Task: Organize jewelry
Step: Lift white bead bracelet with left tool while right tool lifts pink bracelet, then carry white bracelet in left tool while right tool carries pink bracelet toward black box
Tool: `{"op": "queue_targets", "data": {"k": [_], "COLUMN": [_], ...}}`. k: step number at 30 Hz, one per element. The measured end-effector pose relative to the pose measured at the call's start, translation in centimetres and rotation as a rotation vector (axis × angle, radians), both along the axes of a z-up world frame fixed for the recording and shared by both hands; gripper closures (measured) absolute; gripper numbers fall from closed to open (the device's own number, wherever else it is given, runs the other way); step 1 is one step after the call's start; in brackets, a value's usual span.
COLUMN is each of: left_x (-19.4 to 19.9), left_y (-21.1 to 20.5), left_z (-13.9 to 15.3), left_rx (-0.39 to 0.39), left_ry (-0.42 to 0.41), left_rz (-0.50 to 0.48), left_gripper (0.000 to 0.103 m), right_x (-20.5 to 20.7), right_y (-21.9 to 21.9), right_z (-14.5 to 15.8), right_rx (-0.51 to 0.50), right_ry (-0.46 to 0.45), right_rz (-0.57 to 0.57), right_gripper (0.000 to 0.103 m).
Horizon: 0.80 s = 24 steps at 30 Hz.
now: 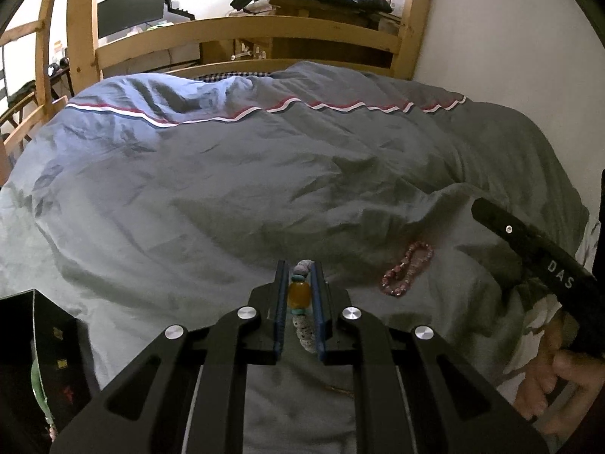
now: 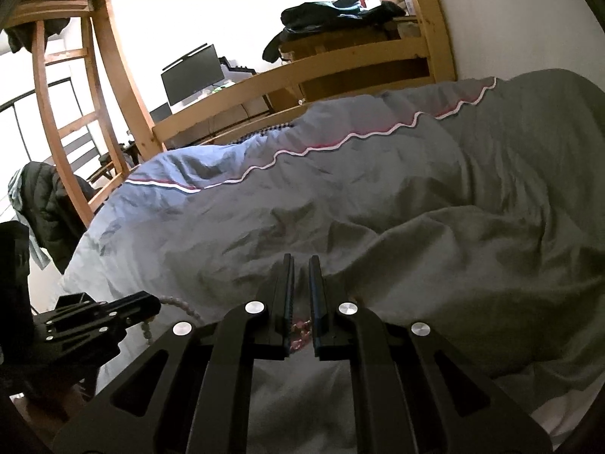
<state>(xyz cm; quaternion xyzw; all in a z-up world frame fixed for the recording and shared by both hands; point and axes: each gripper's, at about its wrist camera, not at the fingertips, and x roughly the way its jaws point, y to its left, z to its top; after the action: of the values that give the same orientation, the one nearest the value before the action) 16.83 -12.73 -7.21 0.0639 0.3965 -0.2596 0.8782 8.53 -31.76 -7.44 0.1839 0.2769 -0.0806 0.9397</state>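
My left gripper is shut on a string of beads: an amber bead, small turquoise ones and grey stone beads sit between its blue pads, held above the duvet. A pink bead bracelet lies on the grey duvet to the right of it. Above and to the right of that bracelet hovers my right gripper. In the right wrist view the right gripper is shut with nothing gripped; the pink bracelet shows below, through the gap near the finger bases. At far left there, pale beads hang from the left gripper.
A black box with gold marks stands at the lower left on the bed. A person's hand grips the right tool. A wooden bed frame and a white wall bound the far side. The duvet is rumpled into soft ridges.
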Motion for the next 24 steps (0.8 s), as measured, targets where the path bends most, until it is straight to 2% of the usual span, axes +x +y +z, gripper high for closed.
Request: {"op": "queue_targets", "data": {"k": [4, 7, 9, 10, 11, 12, 13, 15, 17, 18, 20, 22, 24], "left_x": [0.0, 0.0, 0.2, 0.2, 0.2, 0.3, 0.3, 0.3, 0.3, 0.3, 0.4, 0.5, 0.6], "left_y": [0.0, 0.0, 0.1, 0.1, 0.2, 0.2, 0.2, 0.2, 0.2, 0.2, 0.2, 0.2, 0.1], "left_z": [0.0, 0.0, -0.1, -0.1, -0.2, -0.2, -0.2, -0.3, -0.4, -0.4, -0.6, -0.6, -0.7], "left_rx": [0.002, 0.005, 0.011, 0.011, 0.010, 0.010, 0.009, 0.009, 0.011, 0.012, 0.015, 0.016, 0.016], "left_ry": [-0.001, 0.003, 0.003, 0.005, 0.007, 0.008, 0.009, 0.011, 0.013, 0.014, 0.017, 0.019, 0.020], "left_rz": [0.002, 0.004, 0.009, 0.011, 0.011, 0.013, 0.014, 0.014, 0.012, 0.013, 0.013, 0.013, 0.015], "left_gripper": [0.091, 0.091, 0.091, 0.091, 0.091, 0.091, 0.091, 0.091, 0.091, 0.091, 0.091, 0.091, 0.091], "right_x": [0.2, 1.6, 2.3, 2.6, 2.8, 3.2, 3.5, 4.5, 5.6, 5.8, 5.8, 5.6, 5.3], "right_y": [0.2, 0.1, 0.1, 0.1, 0.1, 0.1, 0.1, 0.3, 0.3, 0.3, 0.3, 0.4, 1.2], "right_z": [0.0, -1.6, -2.9, -3.7, -4.2, -4.8, -5.2, -6.1, -7.4, -7.7, -7.7, -7.0, -6.1], "right_rx": [-0.010, 0.021, 0.046, 0.050, 0.049, 0.053, 0.056, 0.061, 0.069, 0.069, 0.096, 0.153, 0.130], "right_ry": [0.015, 0.112, 0.161, 0.193, 0.203, 0.221, 0.235, 0.270, 0.310, 0.321, 0.312, 0.264, 0.221], "right_rz": [0.007, 0.043, 0.055, 0.045, 0.036, 0.036, 0.039, 0.045, 0.038, 0.034, 0.051, 0.102, 0.119], "right_gripper": [0.098, 0.095, 0.071, 0.041, 0.025, 0.025, 0.026, 0.040, 0.065, 0.069, 0.084, 0.099, 0.099]}}
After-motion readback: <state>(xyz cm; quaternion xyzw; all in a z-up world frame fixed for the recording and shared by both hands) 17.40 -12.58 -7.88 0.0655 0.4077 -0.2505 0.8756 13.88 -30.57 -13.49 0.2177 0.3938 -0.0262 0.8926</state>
